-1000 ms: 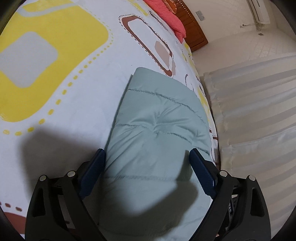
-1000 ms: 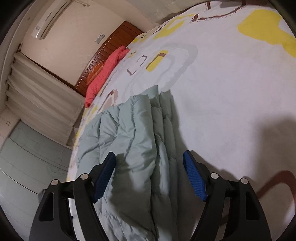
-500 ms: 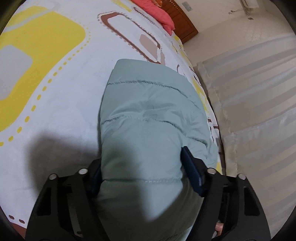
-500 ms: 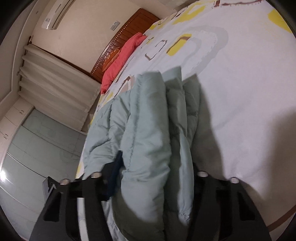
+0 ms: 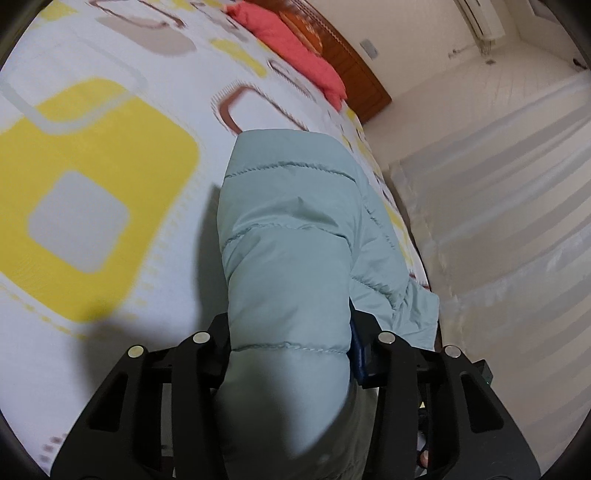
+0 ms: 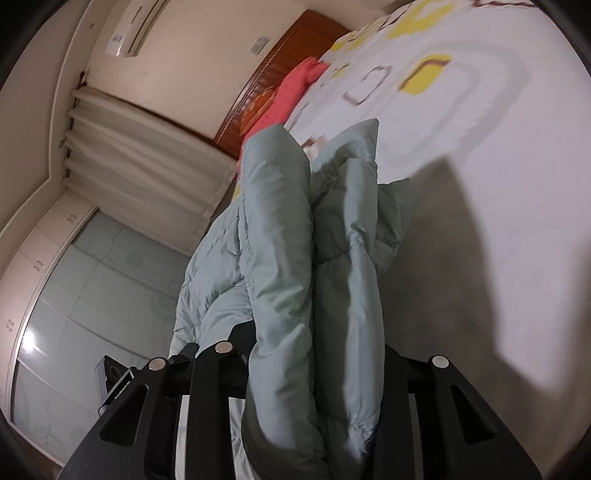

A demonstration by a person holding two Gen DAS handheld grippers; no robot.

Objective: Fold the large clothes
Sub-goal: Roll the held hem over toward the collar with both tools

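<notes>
The left gripper [image 5: 290,339] is clamping a thick fold of the pale green quilted jacket [image 5: 291,236], its jaws pressed in against the padded fabric from both sides so that the bundle is filling the whole gap between them. Ahead of these jaws the jacket is stretching away as a rounded, stitched roll, raised above the bed [image 5: 92,155], and casting a shadow on the sheet to the jaws' left. To the right of the jaws a looser part of the jacket is hanging down near the bed's edge. Farther ahead, past the jacket's far end, a red pillow [image 5: 295,55] is lying against a wooden headboard [image 5: 354,70]. Pale curtains [image 5: 498,206] are filling the space to the right of the jaws.

The right gripper [image 6: 314,365] is likewise holding the jacket [image 6: 280,229], with several padded layers bunched upright between its jaws and rising straight ahead of them. More of the garment is sagging down to the left of these jaws. The bed [image 6: 480,122], white with yellow and brown shapes, is lying to the right of and beyond the jaws, with a large shadow falling across it. Far ahead and to the left, the red pillow [image 6: 291,96] and headboard [image 6: 280,55] are showing, with an air conditioner [image 6: 135,27] on the wall above.
</notes>
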